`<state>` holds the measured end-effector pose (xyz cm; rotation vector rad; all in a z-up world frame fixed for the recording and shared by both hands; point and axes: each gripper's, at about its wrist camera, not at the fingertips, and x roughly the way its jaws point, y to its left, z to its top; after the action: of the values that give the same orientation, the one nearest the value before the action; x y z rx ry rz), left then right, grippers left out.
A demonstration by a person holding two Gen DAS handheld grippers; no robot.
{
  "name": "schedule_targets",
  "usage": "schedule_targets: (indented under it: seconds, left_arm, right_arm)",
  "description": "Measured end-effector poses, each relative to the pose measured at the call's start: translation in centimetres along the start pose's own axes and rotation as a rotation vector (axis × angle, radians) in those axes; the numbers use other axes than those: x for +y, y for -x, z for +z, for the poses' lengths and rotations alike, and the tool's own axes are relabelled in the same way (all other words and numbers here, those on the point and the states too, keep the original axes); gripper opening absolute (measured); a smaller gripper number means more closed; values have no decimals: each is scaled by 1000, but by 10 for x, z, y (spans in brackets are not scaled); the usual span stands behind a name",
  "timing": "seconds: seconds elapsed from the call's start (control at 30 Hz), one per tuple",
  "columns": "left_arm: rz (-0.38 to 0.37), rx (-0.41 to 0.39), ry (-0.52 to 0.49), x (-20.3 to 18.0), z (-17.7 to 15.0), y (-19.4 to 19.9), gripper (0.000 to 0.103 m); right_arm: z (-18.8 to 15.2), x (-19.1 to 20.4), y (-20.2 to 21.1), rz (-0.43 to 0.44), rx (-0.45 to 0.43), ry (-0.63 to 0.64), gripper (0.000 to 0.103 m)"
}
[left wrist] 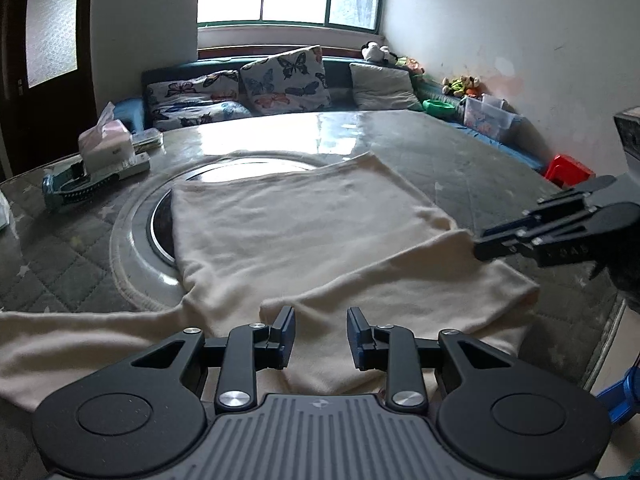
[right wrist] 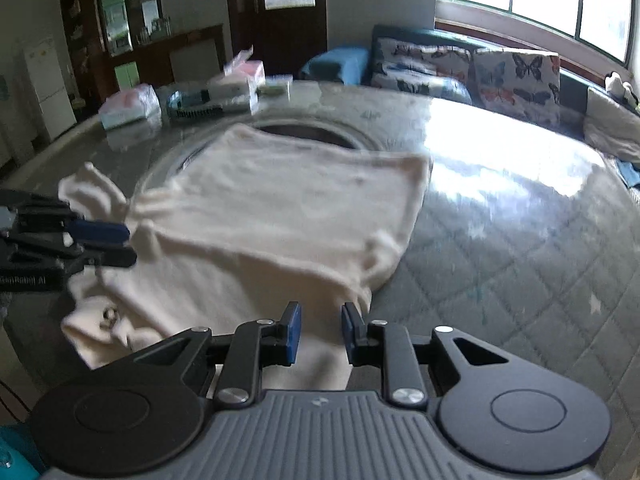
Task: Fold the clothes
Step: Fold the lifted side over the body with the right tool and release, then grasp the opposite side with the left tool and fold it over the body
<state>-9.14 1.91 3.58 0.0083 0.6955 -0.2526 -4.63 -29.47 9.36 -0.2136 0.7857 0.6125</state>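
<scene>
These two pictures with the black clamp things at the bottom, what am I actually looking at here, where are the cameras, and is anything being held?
These are two hand-held grippers, one in each of a person's hands, each with a wide-angle camera looking forward along its two fingers. So each picture shows its own gripper at the bottom edge: the left gripper in the first, the right gripper in the second. Each also catches the other gripper at the side.

Both look down on a cream garment spread on a round table with a quilted cover. At the far edge sit a tissue box and a teal brush. A sofa with butterfly cushions stands behind.

Nothing is held: both grippers' jaws stand slightly apart above the fabric, with nothing pinched between them.
</scene>
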Motion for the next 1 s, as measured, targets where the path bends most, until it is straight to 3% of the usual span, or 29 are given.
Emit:
schedule_targets:
  seconds: [0.23,0.47,0.57,0.7,0.9,1.0]
  left_arm:
    - [8,37,20,2,0,-19,29]
    - [2,25,40,8,0,-17,29]
    - [7,30,50,11,-2,-19,29]
    - [22,2,56,16,-3,-4,30]
    - [134,-29,125,49,-9,26,32]
    - [219,-34,186,73,-13,37,39]
  right_arm:
    - [5,-2,-28,-25,-3,7,21]
    - [7,8,-17,-11,-18,50,22]
    - [5,16,-18,2,-10,77,30]
    - [1,27,-22,-2,5,121,31]
    - [8,53,-20,47,-2,199,31]
    - [13,71,-26,86,6,255,31]
